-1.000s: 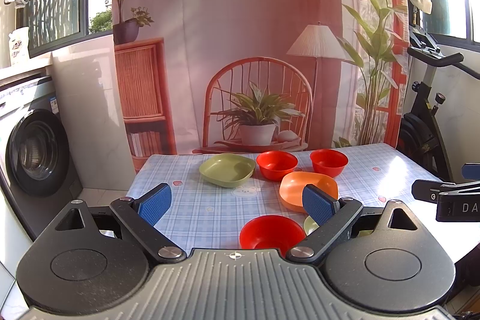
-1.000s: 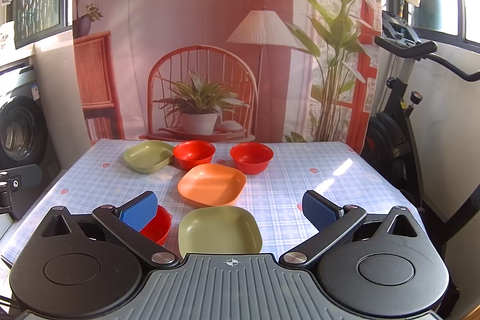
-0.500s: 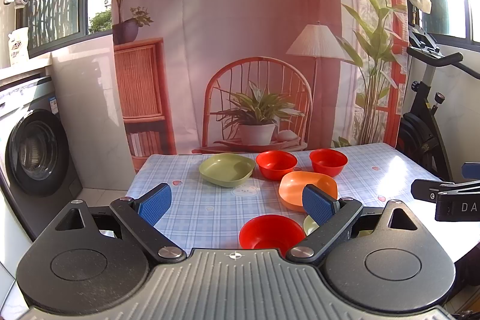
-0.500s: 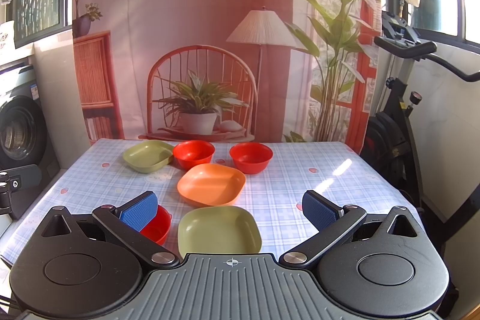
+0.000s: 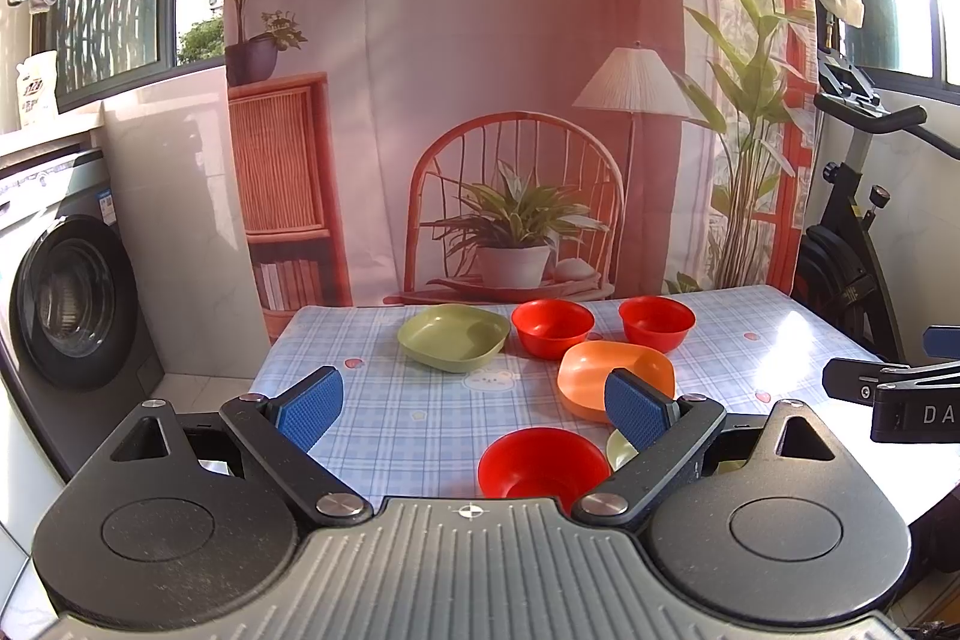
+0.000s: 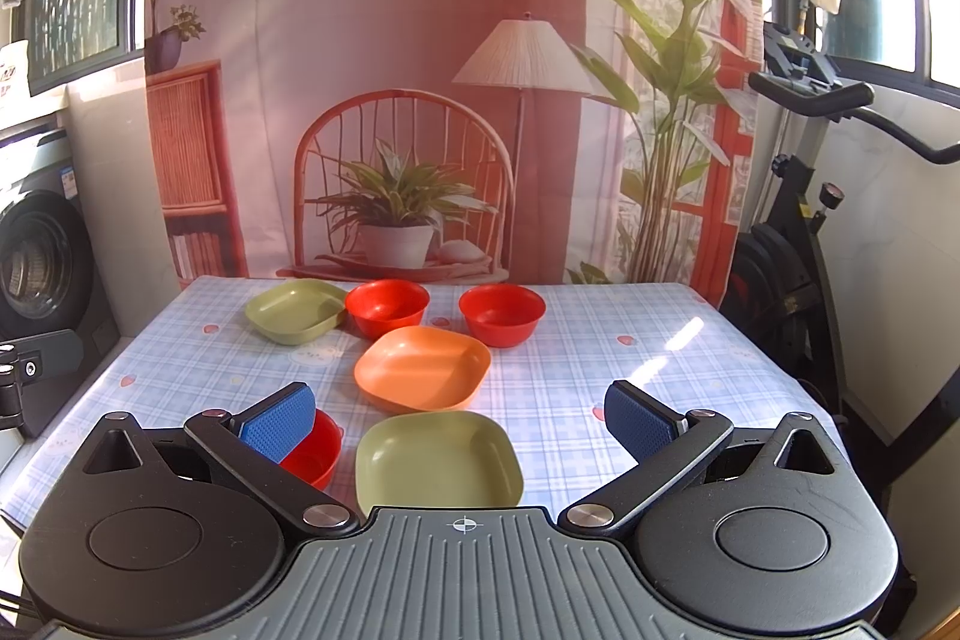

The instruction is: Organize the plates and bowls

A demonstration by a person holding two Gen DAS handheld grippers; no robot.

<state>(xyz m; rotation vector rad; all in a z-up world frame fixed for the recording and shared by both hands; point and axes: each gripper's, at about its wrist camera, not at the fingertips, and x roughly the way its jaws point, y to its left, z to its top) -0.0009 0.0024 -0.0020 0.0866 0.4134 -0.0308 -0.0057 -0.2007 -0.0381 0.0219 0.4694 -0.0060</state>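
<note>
On the checked tablecloth sit two far red bowls (image 6: 387, 307) (image 6: 501, 313), a far green plate (image 6: 295, 310), an orange plate (image 6: 422, 367), a near green plate (image 6: 437, 460) and a near red bowl (image 6: 312, 451). My right gripper (image 6: 459, 415) is open and empty, above the near green plate. My left gripper (image 5: 474, 409) is open and empty, just behind the near red bowl (image 5: 543, 463). The left wrist view also shows the orange plate (image 5: 600, 367), the far green plate (image 5: 453, 337) and the far red bowls (image 5: 552, 325) (image 5: 657, 322).
The table (image 6: 630, 376) stands against a printed backdrop (image 6: 420, 100). A washing machine (image 5: 66, 298) is at the left and an exercise bike (image 6: 798, 220) at the right. The right gripper's body (image 5: 894, 394) shows at the right edge of the left wrist view.
</note>
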